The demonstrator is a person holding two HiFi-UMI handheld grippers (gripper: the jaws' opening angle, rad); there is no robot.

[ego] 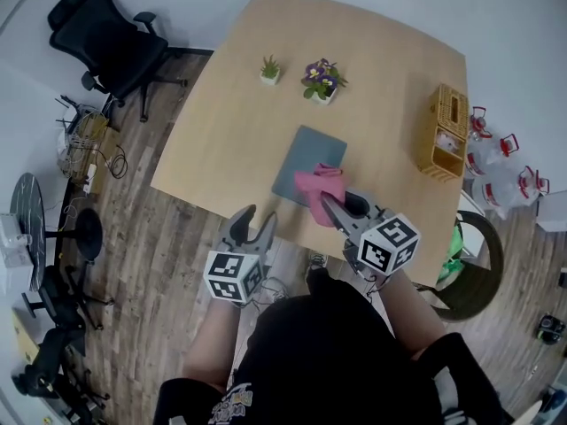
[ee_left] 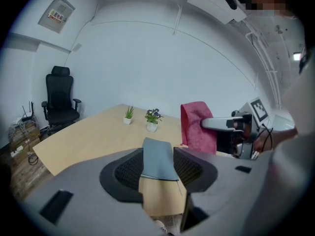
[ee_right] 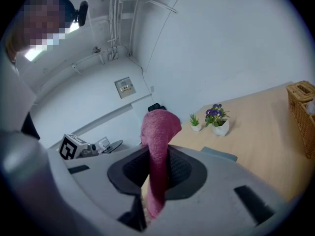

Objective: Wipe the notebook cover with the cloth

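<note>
A purple flowering plant in a white pot [ego: 322, 81] stands on the light wooden desk [ego: 381, 51]. Just left of this plant is a small green potted plant [ego: 270, 69], and much farther left a black office chair [ego: 106, 38]. Well to its right sits a woven wicker basket [ego: 447, 129].

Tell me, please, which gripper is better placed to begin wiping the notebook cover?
Right gripper: its jaws are shut on the pink cloth, at the near corner of the notebook. The left gripper is open and empty, short of the table.
</note>
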